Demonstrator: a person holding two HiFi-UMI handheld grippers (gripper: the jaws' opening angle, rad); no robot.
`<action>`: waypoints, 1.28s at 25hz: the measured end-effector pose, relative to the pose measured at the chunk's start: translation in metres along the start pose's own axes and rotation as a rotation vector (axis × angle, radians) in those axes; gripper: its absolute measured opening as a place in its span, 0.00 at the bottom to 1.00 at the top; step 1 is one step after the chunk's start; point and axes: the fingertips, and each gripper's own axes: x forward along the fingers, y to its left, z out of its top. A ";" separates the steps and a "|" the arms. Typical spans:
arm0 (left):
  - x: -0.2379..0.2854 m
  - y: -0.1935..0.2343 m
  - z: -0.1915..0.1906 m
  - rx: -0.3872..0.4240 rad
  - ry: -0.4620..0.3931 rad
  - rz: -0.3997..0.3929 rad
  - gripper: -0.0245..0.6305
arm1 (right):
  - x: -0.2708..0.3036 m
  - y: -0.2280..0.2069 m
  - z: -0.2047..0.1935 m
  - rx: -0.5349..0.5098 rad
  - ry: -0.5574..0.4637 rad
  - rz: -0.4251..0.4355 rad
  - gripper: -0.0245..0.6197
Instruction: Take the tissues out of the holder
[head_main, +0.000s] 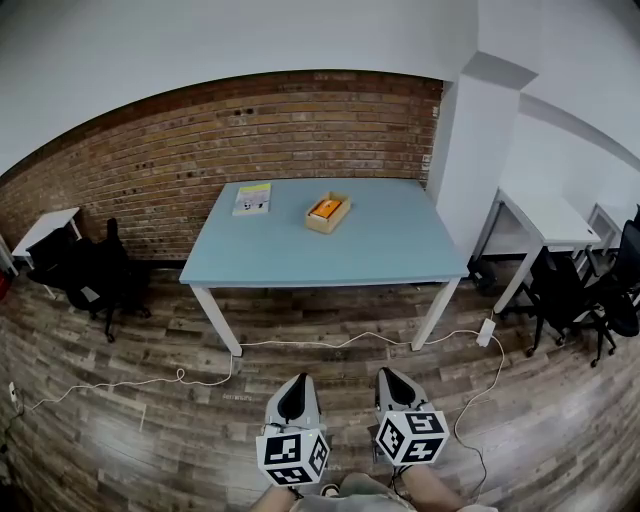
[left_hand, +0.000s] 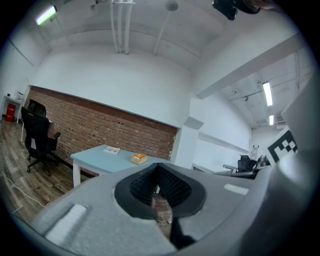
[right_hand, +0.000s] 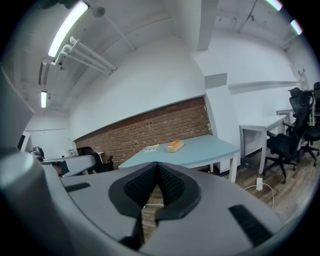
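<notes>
A small wooden holder (head_main: 327, 213) with an orange tissue pack in it stands near the middle of the light blue table (head_main: 400, 240), far ahead of me. It is also small and distant in the left gripper view, holder (left_hand: 139, 159), and in the right gripper view, holder (right_hand: 174, 146). My left gripper (head_main: 293, 386) and right gripper (head_main: 394, 380) hang low over the wooden floor, side by side, well short of the table. Both have their jaws shut with nothing between them, as seen up close on the left gripper (left_hand: 159, 168) and the right gripper (right_hand: 158, 165).
A booklet (head_main: 252, 198) lies at the table's far left. A white cable (head_main: 330, 345) runs across the floor in front of the table to a power adapter (head_main: 487, 332). Black office chairs (head_main: 95, 275) stand left, with more chairs (head_main: 580, 300) and white desks (head_main: 545, 222) right, beside a white pillar (head_main: 470, 160).
</notes>
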 end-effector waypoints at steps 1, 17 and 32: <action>0.002 0.003 0.001 -0.001 0.001 -0.001 0.03 | 0.002 0.001 -0.001 0.000 0.003 -0.003 0.05; 0.065 0.017 0.001 0.013 0.020 -0.013 0.03 | 0.069 -0.013 0.010 0.008 0.014 0.002 0.05; 0.164 0.016 0.012 0.004 0.030 -0.008 0.03 | 0.153 -0.055 0.045 0.001 0.038 0.019 0.05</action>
